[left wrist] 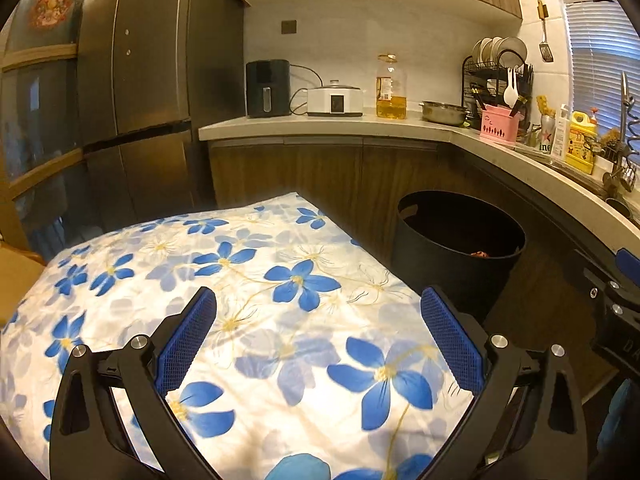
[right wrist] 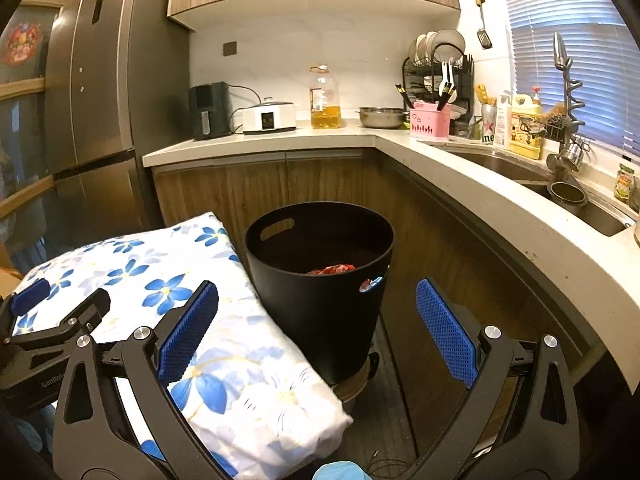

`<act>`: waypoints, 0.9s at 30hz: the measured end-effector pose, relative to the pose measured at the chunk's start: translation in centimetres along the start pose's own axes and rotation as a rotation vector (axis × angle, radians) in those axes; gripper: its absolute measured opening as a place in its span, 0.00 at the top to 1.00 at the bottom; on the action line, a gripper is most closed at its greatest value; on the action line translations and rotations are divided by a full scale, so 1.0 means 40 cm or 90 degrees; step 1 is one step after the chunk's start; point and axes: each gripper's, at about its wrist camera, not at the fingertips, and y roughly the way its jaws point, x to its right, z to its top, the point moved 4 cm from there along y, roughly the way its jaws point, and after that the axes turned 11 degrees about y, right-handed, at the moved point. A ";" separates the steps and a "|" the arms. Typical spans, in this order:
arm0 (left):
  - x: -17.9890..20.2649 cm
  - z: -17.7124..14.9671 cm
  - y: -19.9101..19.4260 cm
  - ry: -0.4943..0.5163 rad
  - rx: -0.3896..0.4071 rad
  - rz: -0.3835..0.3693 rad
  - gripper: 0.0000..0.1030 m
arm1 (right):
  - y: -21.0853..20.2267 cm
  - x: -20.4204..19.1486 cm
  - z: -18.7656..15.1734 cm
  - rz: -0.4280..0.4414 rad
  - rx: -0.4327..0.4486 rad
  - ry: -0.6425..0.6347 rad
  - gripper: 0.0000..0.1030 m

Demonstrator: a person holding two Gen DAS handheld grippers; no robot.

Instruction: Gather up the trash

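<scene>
Both claws, left claw [left wrist: 318, 338] and right claw [right wrist: 317, 330], hang spread and empty, likely since red crumpled trash [right wrist: 332, 269] already sits in the round black plastic bin [right wrist: 320, 300]

Both wrist views face the bin [left wrist: 456, 256] and counter [right wrist: 460, 168]

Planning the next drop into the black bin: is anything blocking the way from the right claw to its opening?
Nothing visible does. The right claw is open and empty, facing the black bin, whose top is uncovered with red trash inside. The flowered cloth lies to the left, touching the bin's side, not its mouth.
</scene>
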 end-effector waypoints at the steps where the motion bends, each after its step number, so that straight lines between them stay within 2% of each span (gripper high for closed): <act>1: -0.002 -0.005 -0.011 0.001 0.002 0.005 0.05 | -0.009 -0.002 -0.003 0.004 0.000 -0.002 0.05; 11: -0.017 -0.032 -0.068 -0.003 0.000 0.027 0.05 | -0.072 -0.022 -0.027 0.032 0.000 -0.017 0.05; 27: -0.063 -0.070 -0.108 -0.023 -0.007 0.071 0.05 | -0.087 -0.058 -0.050 0.072 -0.013 -0.027 0.05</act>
